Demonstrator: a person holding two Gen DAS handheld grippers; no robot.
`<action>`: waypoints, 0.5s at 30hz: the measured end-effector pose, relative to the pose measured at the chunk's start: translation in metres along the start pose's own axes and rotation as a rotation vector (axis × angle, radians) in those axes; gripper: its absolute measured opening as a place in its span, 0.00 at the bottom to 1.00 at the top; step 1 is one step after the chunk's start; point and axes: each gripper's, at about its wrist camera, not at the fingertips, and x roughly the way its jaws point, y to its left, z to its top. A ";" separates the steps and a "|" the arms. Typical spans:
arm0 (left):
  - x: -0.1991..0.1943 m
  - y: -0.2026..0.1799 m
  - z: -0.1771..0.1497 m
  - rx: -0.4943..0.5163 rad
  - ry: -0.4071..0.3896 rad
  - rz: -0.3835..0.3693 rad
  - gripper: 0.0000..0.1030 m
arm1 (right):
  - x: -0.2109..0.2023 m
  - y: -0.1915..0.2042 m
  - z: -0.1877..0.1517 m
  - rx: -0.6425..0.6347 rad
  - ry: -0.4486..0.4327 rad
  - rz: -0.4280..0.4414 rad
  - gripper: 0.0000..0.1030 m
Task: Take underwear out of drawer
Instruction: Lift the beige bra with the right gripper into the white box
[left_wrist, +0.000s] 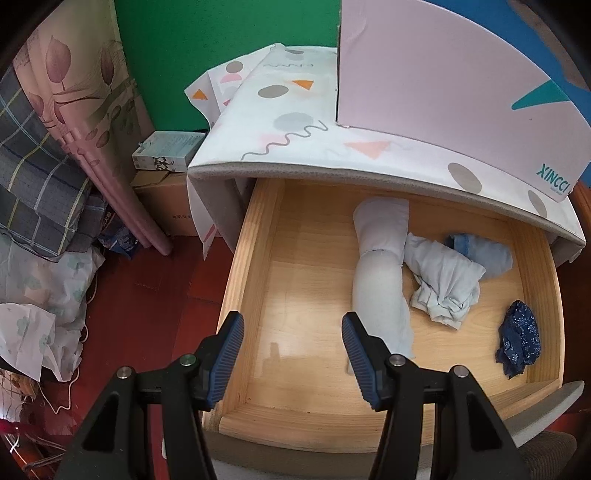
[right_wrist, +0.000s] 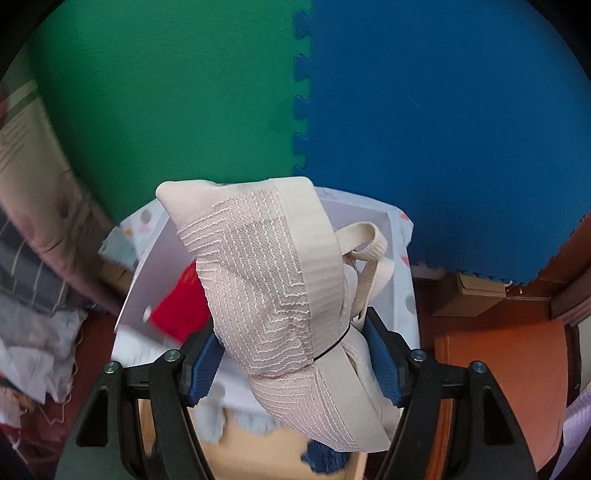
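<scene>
Green and blue foam mats (right_wrist: 443, 129) cover the wall behind a small cabinet whose top wears a patterned cover (left_wrist: 295, 122) and carries a pale pink box (left_wrist: 443, 74); below it a wooden drawer (left_wrist: 251, 258) stands pulled open. The right claw (right_wrist: 291, 358) is clamped on a beige bra (right_wrist: 266, 280), pads pressing its bunched middle, the cup and straps standing up in front of the mats with the cabinet below — this piece looks clear of the drawer, so the step in hand is the lift-out and carry. The left claw (left_wrist: 291, 354) hangs over the drawer's front, jaws about half apart and holding nothing. Inside lie a white roll of cloth (left_wrist: 380, 273), a crumpled pale garment (left_wrist: 443, 280) touching it, a light blue bundle (left_wrist: 484, 254) just behind that, and a dark blue spangled piece (left_wrist: 519, 339) near the right wall. Next, I judge, the bra needs a place to be set down, then a reach for the remaining garments — soft, crumpled things that want a deep pinch
</scene>
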 end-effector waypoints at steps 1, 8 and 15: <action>0.001 0.001 0.000 -0.004 0.003 0.005 0.55 | 0.014 0.002 0.007 0.005 0.019 0.000 0.66; 0.001 0.001 0.000 -0.009 -0.004 -0.010 0.55 | 0.098 0.011 0.017 -0.006 0.170 -0.027 0.67; 0.001 0.001 0.001 -0.016 -0.006 -0.022 0.55 | 0.131 0.012 0.005 0.013 0.230 -0.042 0.71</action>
